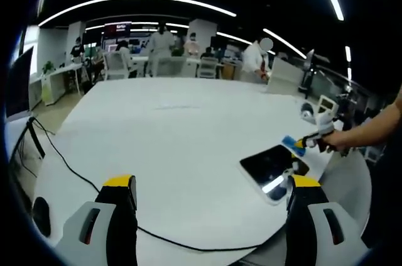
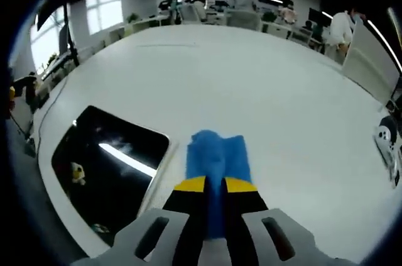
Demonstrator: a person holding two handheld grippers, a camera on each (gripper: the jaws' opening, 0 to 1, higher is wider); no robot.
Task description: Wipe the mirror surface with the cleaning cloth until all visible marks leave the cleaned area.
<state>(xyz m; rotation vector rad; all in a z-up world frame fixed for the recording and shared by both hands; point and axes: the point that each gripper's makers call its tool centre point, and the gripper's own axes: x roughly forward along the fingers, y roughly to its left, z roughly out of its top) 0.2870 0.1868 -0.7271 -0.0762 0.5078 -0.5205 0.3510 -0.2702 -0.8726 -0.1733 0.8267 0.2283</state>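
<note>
Big white table takes up most of both views. In my left gripper view a black cable runs from 9 o'clock down across the table towards 6. Office behind at 12 o'clock: desks, chairs, people standing.

Mirror lies flat on the table near its edge. In my right gripper view it's at 8 o'clock, dark glass reflecting a ceiling light strip, with a few small pale specks on it. In my left gripper view it's at 4 o'clock, just above my right jaw tip.

Cloth is blue, lying on the table just beside the mirror's right edge, apart from the glass as far as I can tell.

Right gripper: jaws pinched together on the near end of the cloth, yellow tips either side of the blue. In my left gripper view it shows at 3 o'clock, a hand behind it, blue cloth at the tip.

Left gripper: jaws spread wide, nothing between them, hanging over bare table.
</note>
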